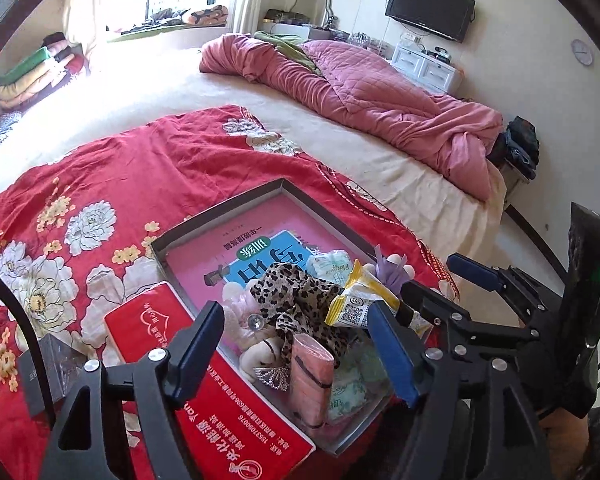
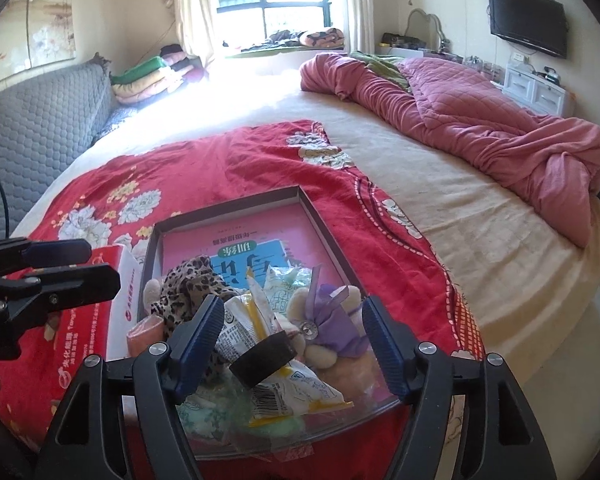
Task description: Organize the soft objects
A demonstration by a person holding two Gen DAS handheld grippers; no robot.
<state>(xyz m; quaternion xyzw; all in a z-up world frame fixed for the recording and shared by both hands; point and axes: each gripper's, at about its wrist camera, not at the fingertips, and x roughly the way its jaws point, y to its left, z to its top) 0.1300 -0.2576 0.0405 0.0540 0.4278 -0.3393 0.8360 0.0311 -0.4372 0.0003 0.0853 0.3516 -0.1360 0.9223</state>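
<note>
A shallow grey-walled box [image 1: 220,210] [image 2: 228,202] lies on a red floral cloth and holds a pink book and a heap of small things. In the heap are a leopard-print cloth [image 1: 296,296] [image 2: 192,284], a yellow-white snack packet [image 1: 360,300] [image 2: 284,384], a purple plush toy [image 1: 392,270] [image 2: 336,328], a pink roll [image 1: 312,376] and a black ring [image 2: 264,360]. My left gripper [image 1: 298,348] [image 2: 66,264] hangs open above the leopard cloth and pink roll, gripping nothing. My right gripper [image 2: 292,344] [image 1: 440,286] hangs open over the packet and black ring, its pads clear of them.
A red tissue pack [image 1: 204,392] [image 2: 112,280] lies against the box's left wall, with a small dark box [image 1: 48,364] beyond it. A crumpled pink quilt [image 2: 480,120] covers the bed's far right. A grey padded headboard [image 2: 40,128] stands left. The bed edge drops off at the right.
</note>
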